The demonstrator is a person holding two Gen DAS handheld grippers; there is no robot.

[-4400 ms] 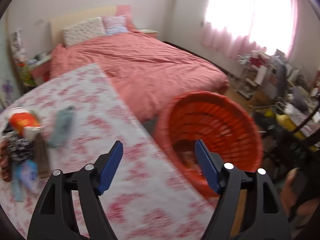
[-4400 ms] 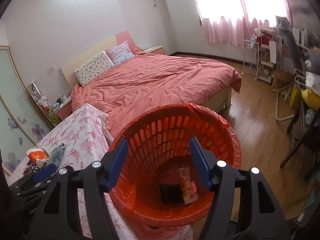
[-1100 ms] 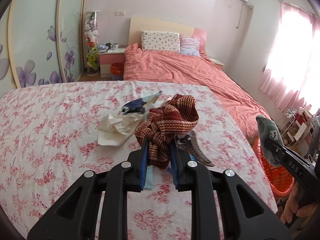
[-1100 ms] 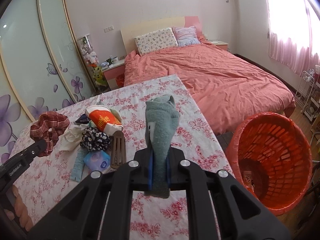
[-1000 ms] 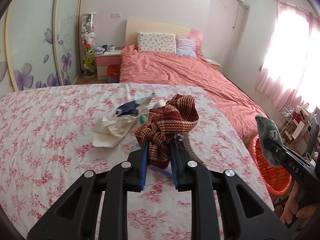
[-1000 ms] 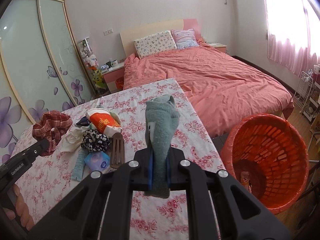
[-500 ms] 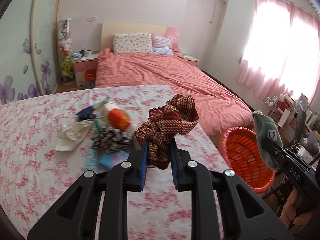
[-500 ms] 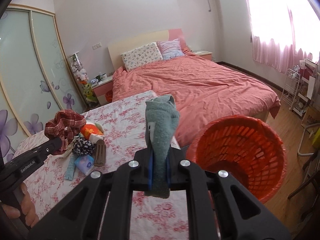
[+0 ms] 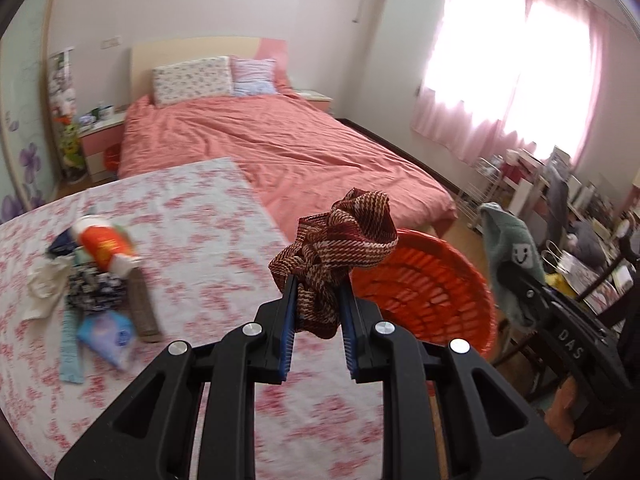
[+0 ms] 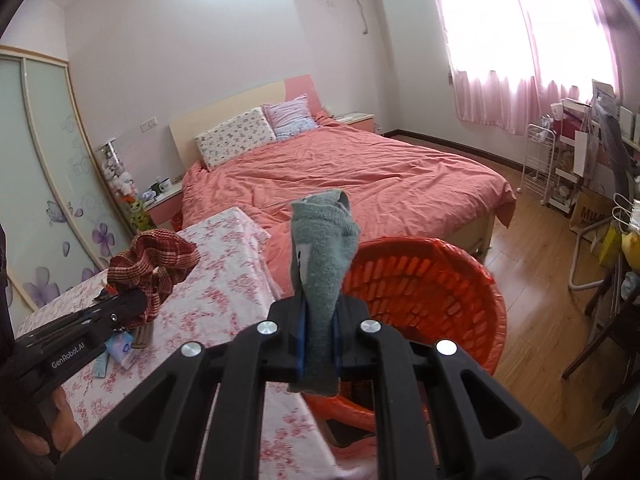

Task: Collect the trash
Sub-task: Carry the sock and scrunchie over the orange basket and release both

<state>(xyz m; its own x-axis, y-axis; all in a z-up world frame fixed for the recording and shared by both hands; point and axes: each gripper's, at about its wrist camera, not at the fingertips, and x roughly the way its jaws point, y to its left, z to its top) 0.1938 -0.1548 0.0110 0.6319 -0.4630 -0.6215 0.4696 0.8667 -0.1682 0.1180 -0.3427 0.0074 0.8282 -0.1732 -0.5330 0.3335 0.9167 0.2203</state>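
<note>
Daylight through the pink curtains (image 9: 516, 76) blows out the upper right of both fisheye views, edges bend and darken, and the floral tablecloth (image 9: 208, 240) smears with motion blur at lower left.

The left gripper (image 9: 317, 307) points downward, jaws clamped on a plaid scrunchie (image 9: 338, 252). Beside it, the right gripper (image 10: 319, 330) is pinched tight on a grey-green sock (image 10: 323, 268), likewise angled down.

Basket (image 9: 432, 280) right of table (image 9: 208, 216)
</note>
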